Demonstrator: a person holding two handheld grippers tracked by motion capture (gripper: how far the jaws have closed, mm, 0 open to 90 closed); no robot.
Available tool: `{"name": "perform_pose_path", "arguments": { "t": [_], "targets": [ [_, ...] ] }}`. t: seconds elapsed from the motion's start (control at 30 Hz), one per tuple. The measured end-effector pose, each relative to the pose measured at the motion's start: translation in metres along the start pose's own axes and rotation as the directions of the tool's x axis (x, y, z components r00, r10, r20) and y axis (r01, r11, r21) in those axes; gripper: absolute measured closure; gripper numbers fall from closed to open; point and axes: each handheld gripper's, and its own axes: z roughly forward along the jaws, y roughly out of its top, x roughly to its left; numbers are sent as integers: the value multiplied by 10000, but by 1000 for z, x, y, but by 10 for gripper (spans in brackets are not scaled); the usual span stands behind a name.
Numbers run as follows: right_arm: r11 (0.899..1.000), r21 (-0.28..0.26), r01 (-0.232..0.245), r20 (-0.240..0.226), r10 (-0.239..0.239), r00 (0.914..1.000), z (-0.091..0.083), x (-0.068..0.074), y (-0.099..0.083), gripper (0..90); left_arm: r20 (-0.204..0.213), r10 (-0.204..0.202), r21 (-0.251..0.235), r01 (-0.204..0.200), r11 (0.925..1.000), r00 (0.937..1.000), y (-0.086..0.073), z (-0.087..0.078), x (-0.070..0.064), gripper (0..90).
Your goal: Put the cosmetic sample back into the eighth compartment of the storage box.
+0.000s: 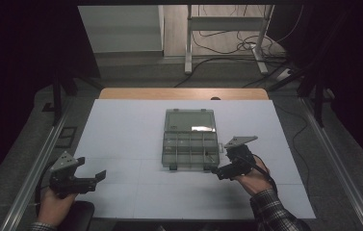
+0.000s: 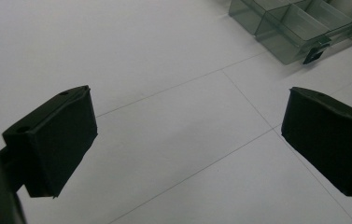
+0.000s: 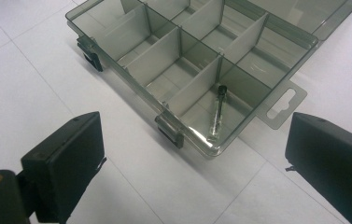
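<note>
A clear smoky-grey organizer box point(image 1: 188, 149) lies open at the middle of the white table, its lid point(image 1: 190, 120) folded flat behind it. Dividers split the box point(image 3: 183, 70) into several compartments. A slim screwdriver-like bit point(image 3: 217, 114) with a black end lies in the near corner compartment. My right gripper point(image 1: 221, 163) point(image 3: 192, 149) is open just in front of the box's near right corner, nothing between its jaws. My left gripper point(image 1: 92, 169) point(image 2: 192, 126) is open over bare table at the front left, well apart from the box point(image 2: 295, 28).
Two black latches point(image 3: 170, 130) point(image 3: 89, 51) stick out from the box's front edge, and a hang tab point(image 3: 283, 105) from its side. The white table top point(image 1: 121, 134) has a wooden strip point(image 1: 184, 93) at its far edge. Cables and a desk frame point(image 1: 227, 29) lie beyond.
</note>
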Motion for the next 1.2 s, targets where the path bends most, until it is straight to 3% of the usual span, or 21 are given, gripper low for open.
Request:
{"name": "perform_pose_path", "arguments": {
  "t": [1.2],
  "targets": [
    [9989, -431, -200, 496, 221, 9985, -27, -4, -27, 12, 30, -63, -23, 63, 10000, 10000, 0, 0, 1, 39]
  ]
}}
